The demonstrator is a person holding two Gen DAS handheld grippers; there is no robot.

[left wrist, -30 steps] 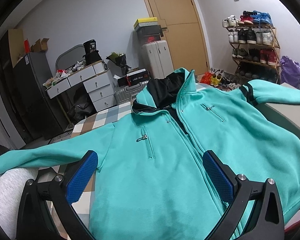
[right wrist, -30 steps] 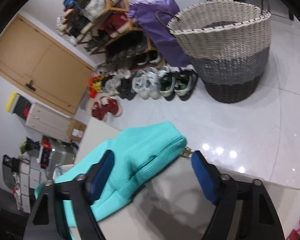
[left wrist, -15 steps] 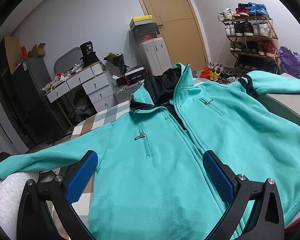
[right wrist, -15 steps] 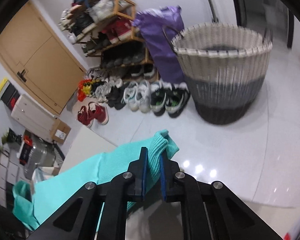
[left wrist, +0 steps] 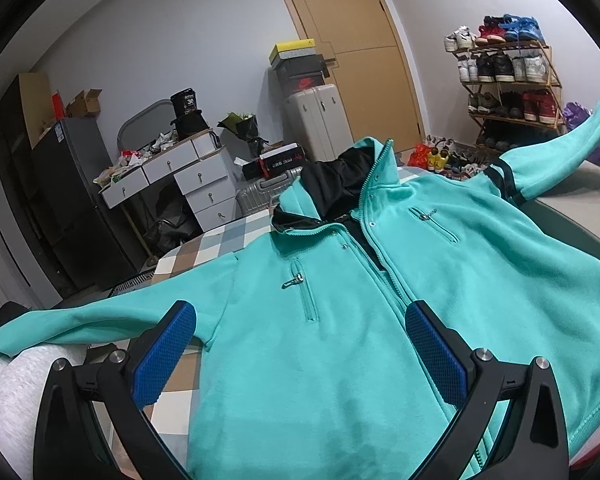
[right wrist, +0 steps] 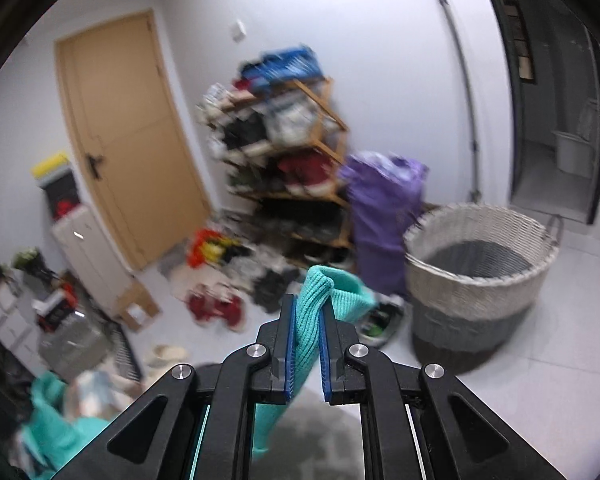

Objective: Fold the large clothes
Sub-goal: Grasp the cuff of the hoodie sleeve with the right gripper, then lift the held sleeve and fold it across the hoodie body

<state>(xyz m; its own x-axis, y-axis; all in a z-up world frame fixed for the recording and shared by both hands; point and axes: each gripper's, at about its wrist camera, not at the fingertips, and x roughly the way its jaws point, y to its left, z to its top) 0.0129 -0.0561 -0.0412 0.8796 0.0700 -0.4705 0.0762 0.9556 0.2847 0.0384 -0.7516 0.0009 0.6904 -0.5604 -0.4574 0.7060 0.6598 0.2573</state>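
1. Teal hooded jacket [left wrist: 340,320] lies front-up, spread across the bench [left wrist: 204,256], which has a checked cover; hood with black lining points toward the far wall.
2. Zip is partly open at the collar; two small zip pockets sit on the chest, one either side of the main zip.
3. One sleeve [left wrist: 100,316] lies stretched out flat toward the left side of the left wrist view, its cuff near a grey-white fabric pile [left wrist: 8,392] at the bench edge.
4. Left tool [left wrist: 300,356] hovers over the lower body of the jacket, blue pads spread wide, nothing pinched between them.
5. Right tool [right wrist: 307,344] has just been closing; its blue pads now pinch the ribbed cuff [right wrist: 320,292] of the other sleeve, cuff end sticking out beyond the tips.
6. That sleeve [left wrist: 560,156] is raised off the bench, slanting up toward the right edge of the left wrist view, dark band near its shoulder.
7. Right wrist view is motion-blurred.
8. Woven laundry basket [right wrist: 480,280] stands on the tiled floor beyond the right tool, beside a purple bag [right wrist: 384,216] and a shoe rack [right wrist: 284,152].
9. Wooden door [left wrist: 352,52] in the far wall; white drawers [left wrist: 180,176] and a suitcase [left wrist: 316,120] nearby.
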